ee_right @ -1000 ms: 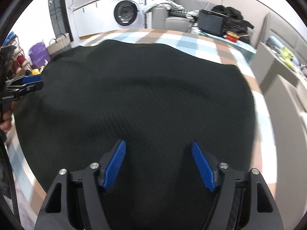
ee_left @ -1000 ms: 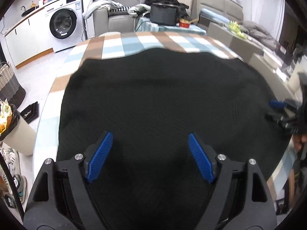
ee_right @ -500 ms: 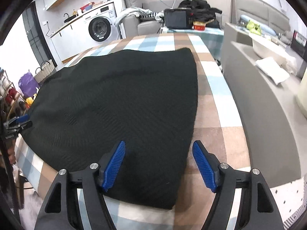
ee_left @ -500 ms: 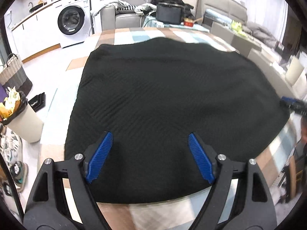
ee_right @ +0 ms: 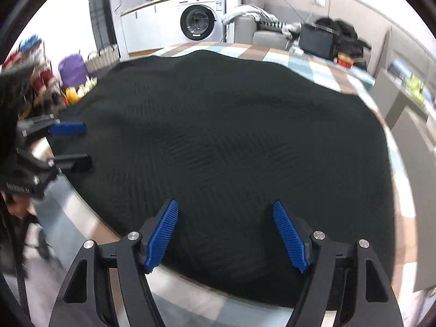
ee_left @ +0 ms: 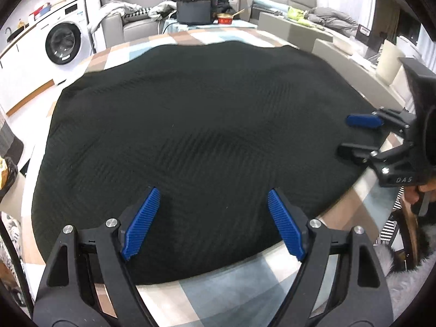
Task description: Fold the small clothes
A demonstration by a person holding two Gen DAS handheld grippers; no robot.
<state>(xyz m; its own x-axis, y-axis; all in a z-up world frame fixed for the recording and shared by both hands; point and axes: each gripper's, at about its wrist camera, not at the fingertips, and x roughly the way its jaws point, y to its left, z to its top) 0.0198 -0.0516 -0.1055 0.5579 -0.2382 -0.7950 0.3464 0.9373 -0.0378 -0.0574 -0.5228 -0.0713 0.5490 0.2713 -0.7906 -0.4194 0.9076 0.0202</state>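
Note:
A black knitted garment lies spread flat over the checked tablecloth; it also fills the right wrist view. My left gripper is open and empty, hovering over the garment's near edge. My right gripper is open and empty over the garment's near edge on its side. The right gripper also shows in the left wrist view at the garment's right edge. The left gripper shows in the right wrist view at the garment's left edge.
Beyond the table are a washing machine, a grey sofa with clothes, and a dark pot with a red bowl. Grey chairs stand along the table's right side. A bin sits on the floor at left.
Both grippers have swung back in over the garment's near edge and now face each other's sides. Both stay open. The garment lies unmoved.

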